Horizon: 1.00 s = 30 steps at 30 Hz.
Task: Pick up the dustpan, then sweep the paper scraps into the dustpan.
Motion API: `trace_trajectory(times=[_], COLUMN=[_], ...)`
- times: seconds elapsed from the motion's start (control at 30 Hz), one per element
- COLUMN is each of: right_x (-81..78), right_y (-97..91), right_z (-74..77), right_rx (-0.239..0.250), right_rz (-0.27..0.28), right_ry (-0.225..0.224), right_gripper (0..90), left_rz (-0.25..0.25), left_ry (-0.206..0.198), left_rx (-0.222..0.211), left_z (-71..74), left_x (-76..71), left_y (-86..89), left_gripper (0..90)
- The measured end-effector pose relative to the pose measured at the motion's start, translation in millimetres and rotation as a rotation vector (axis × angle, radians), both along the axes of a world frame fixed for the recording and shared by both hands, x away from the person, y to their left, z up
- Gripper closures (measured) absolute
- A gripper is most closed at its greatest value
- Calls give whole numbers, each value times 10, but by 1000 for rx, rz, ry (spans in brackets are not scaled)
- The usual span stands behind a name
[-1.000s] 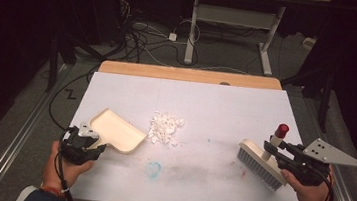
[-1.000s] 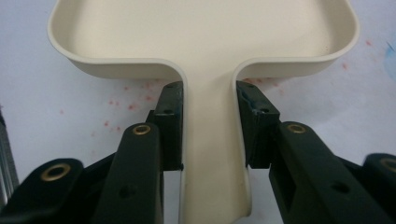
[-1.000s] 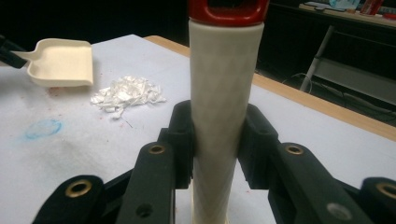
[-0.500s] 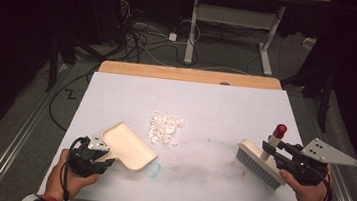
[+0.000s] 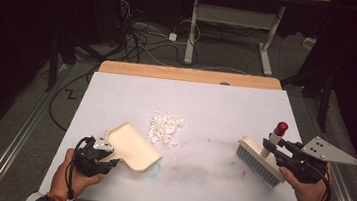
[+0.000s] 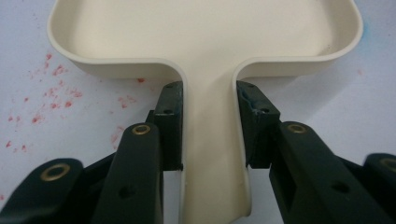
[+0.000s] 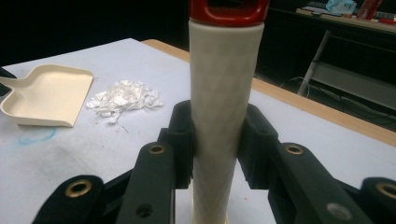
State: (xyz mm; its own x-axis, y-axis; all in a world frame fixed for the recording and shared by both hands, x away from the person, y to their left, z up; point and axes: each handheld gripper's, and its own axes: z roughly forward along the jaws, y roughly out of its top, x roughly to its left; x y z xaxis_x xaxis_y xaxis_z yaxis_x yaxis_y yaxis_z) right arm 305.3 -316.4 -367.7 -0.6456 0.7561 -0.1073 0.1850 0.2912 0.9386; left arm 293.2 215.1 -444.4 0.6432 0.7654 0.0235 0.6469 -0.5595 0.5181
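My left gripper (image 5: 103, 154) was clamped on the dustpan (image 5: 131, 146) handle — pads pressing both sides — with the pan flat on the table (image 5: 216, 104), its mouth near the white scraps (image 5: 165, 128). My right gripper (image 5: 282, 150) was closed tight round the brush (image 5: 259, 160) handle, bristles on the table, well apart to the right of the scraps
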Motion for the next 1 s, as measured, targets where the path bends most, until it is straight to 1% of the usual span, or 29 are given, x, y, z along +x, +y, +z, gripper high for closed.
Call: trace_trajectory(times=[0.27,0.53,0.63,0.8,0.9,0.93,1.0], right_x=[10,16,26,89,156,156,246], right_y=[17,31,40,89,152,152,249], right_z=[-10,-2,-8,-10,-12,-12,-5], right_rx=[-6,12,19,19,22,22,19], right_rz=[8,21,27,33,47,47,61], right_ry=[2,-2,4,7,10,10,9], right_gripper=[708,708,708,708,708,708,708], left_rz=[1,6,4,3,4,4,3], left_ry=[0,1,3,6,5,5,6], left_rx=[-2,-11,-12,-17,-12,-12,-9], left_z=[-18,-29,-28,-37,-43,-43,-49], left_x=[-7,-15,-8,6,2,2,2], left_y=[1,1,6,6,-1,-1,1], left_gripper=[633,632,632,632,632,632,632])
